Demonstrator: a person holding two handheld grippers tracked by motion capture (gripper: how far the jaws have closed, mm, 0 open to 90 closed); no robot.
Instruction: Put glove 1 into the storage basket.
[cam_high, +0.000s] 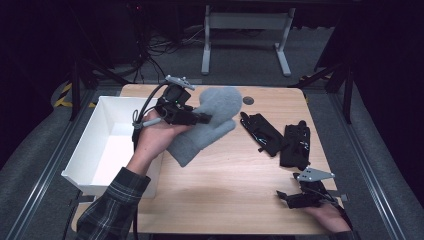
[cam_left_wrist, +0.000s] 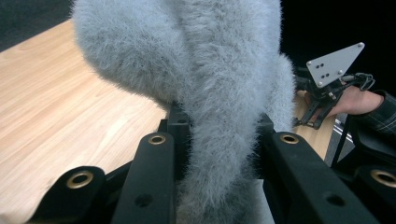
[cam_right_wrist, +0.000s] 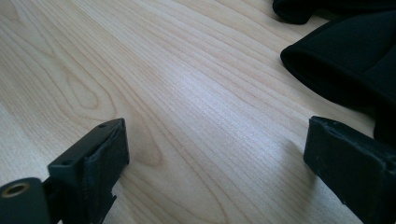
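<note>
your left gripper (cam_high: 202, 118) clamps the grey fuzzy mitten (cam_high: 207, 125), held above the table (cam_high: 225, 185) near its far left corner. your right gripper (cam_high: 284, 196), jaws spread and empty, sits at the near right corner.

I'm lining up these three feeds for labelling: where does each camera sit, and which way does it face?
High view: above the person's side, looking forward and down on the table; both forearms and grippers show.
Left gripper view: on the left gripper, facing the grey mitten clamped in its jaws.
Right gripper view: on the right gripper, low over the wood, jaws open, facing the black gloves.
Shared: high and left gripper views both show the mitten and the right hand's gripper.
</note>
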